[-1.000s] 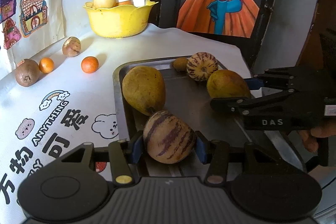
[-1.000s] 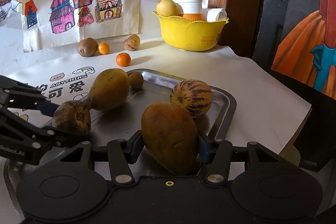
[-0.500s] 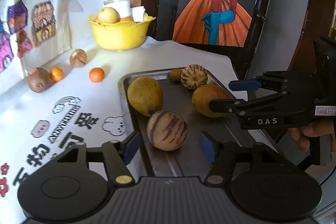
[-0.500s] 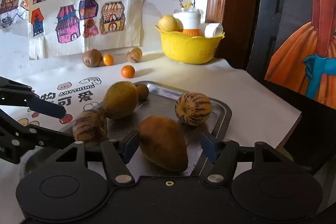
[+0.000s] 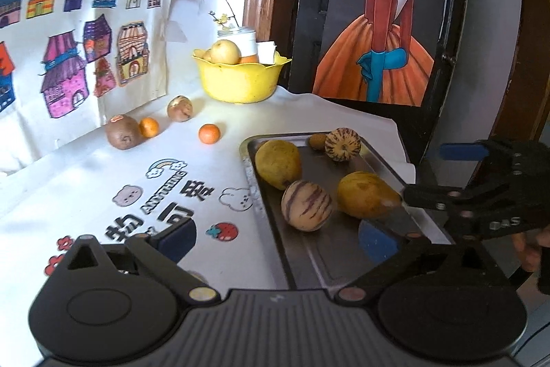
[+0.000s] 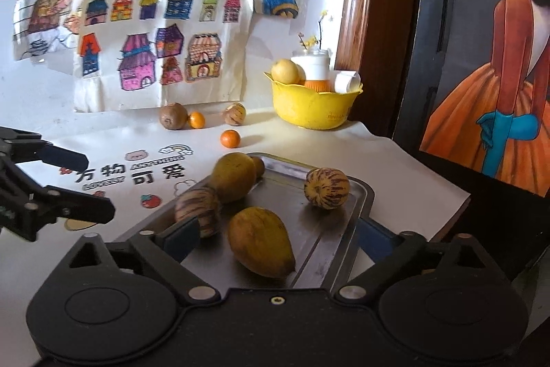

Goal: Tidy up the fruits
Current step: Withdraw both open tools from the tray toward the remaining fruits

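A steel tray [image 5: 319, 253] [image 6: 357, 191] holds two yellow-brown mangoes [image 5: 278, 163] [image 5: 364, 194], two striped melons [image 5: 306, 205] [image 5: 342, 144] and a small brown fruit [image 5: 317, 141]. My left gripper [image 5: 275, 238] is open and empty, above the tray's near left corner. My right gripper [image 6: 278, 234] is open and empty, just behind a mango [image 6: 261, 241]. On the cloth lie a kiwi [image 5: 122, 136], two oranges [image 5: 149, 127] [image 5: 209, 133] and a striped fruit [image 5: 179, 108].
A yellow bowl [image 5: 240, 81] with a pear and a white jar stands at the back. Drawings hang on the wall at left. A dark framed painting [image 5: 378, 23] stands behind the table's right edge. The printed tablecloth [image 5: 103, 177] lies left of the tray.
Both grippers opened, leaving a striped melon and a mango on the tray, then drew back and rose. The left gripper shifted toward the left.
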Demonstrator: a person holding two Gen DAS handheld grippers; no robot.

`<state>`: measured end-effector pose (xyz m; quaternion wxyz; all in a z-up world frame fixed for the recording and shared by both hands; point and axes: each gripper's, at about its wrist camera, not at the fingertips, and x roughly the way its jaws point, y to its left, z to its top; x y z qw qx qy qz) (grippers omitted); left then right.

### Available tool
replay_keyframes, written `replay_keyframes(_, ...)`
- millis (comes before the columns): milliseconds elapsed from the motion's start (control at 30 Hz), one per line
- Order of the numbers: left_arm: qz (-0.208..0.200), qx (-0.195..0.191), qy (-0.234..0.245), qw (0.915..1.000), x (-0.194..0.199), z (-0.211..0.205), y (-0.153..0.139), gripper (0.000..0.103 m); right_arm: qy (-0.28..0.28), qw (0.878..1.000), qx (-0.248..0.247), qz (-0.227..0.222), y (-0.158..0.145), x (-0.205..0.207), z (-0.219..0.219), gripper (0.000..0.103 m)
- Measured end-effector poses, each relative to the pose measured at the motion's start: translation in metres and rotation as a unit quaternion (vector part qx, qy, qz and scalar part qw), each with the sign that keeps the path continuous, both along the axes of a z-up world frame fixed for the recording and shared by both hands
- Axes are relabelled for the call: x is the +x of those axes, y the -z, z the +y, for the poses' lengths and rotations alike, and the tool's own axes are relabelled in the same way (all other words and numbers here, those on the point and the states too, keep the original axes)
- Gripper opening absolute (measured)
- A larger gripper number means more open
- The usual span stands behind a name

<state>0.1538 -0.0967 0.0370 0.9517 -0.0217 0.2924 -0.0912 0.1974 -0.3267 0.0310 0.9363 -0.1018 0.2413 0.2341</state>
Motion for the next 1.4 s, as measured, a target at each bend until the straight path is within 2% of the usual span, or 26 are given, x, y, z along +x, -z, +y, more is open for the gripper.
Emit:
replay_keyframes(233,0.021,-0.006,-0.005,0.9998,-0.025,0.018,0.008,0.103,-0.005,1.000,-0.014,0.020,0.000,-0.042,0.007,0.102)
replay_keyframes(467,0.035,-0.002,-0.021,0.9992,-0.047,0.040,0.020,0.103,-0.006,0.997,-0.031,0.068,0.017,-0.072,0.022,0.102)
replay_keyframes(600,0.045,-0.003,-0.036,0.9984,-0.057,0.055,0.026,0.103,0.001,0.995,-0.032,0.099,0.025,-0.084,0.031,0.102)
replay_keyframes(933,0.076,0.011,-0.075,0.9943,-0.068,0.093,0.032,0.103,-0.035,0.990,-0.024,0.138,0.025,-0.098,0.067,0.102)
replay_keyframes(1067,0.080,0.016,-0.090,0.9926,-0.070,0.109,0.031,0.103,-0.064,0.987,-0.026,0.143,0.018,-0.099,0.088,0.102)
replay_keyframes(1400,0.085,0.039,-0.128,0.9874,-0.067,0.136,0.018,0.103,-0.120,0.984,-0.040,0.123,-0.001,-0.090,0.131,0.102)
